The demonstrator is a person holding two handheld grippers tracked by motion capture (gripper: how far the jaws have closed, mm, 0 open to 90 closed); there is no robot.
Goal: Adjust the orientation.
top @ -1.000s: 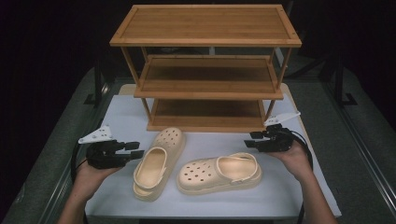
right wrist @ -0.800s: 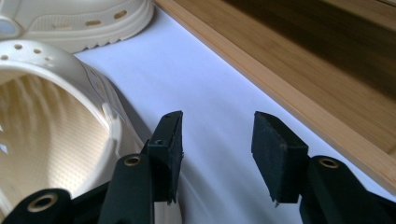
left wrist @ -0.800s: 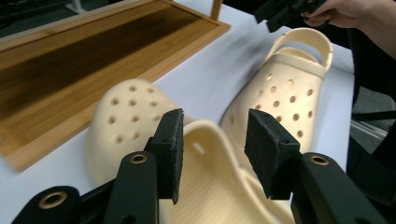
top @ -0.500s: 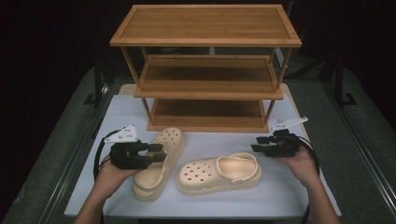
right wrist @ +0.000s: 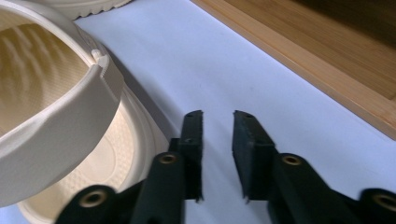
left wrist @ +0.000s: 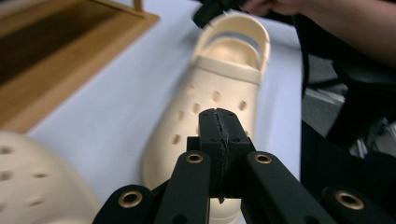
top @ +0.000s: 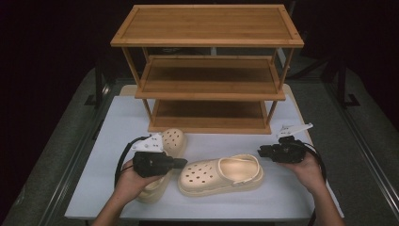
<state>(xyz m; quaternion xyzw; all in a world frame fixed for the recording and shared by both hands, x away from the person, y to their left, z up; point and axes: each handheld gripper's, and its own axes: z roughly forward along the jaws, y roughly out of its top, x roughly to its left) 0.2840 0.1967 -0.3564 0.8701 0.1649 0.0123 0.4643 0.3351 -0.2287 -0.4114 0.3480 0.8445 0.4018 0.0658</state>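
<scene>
Two clogs on worktop (top: 84, 155).
Left hand-held gripper (top: 181, 163) jaws together over left clog (top: 169, 141); right hand-held gripper (top: 261, 151) jaws apart, empty, beside right clog (top: 221, 175) heel.

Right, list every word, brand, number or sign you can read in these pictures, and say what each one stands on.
There is no readable text.
Two cream clogs: no brand mark or size legible.
Wooden shoe rack: bare wood, no label.
Left gripper and right gripper: plain black, no markings legible.
White table: blank.
</scene>
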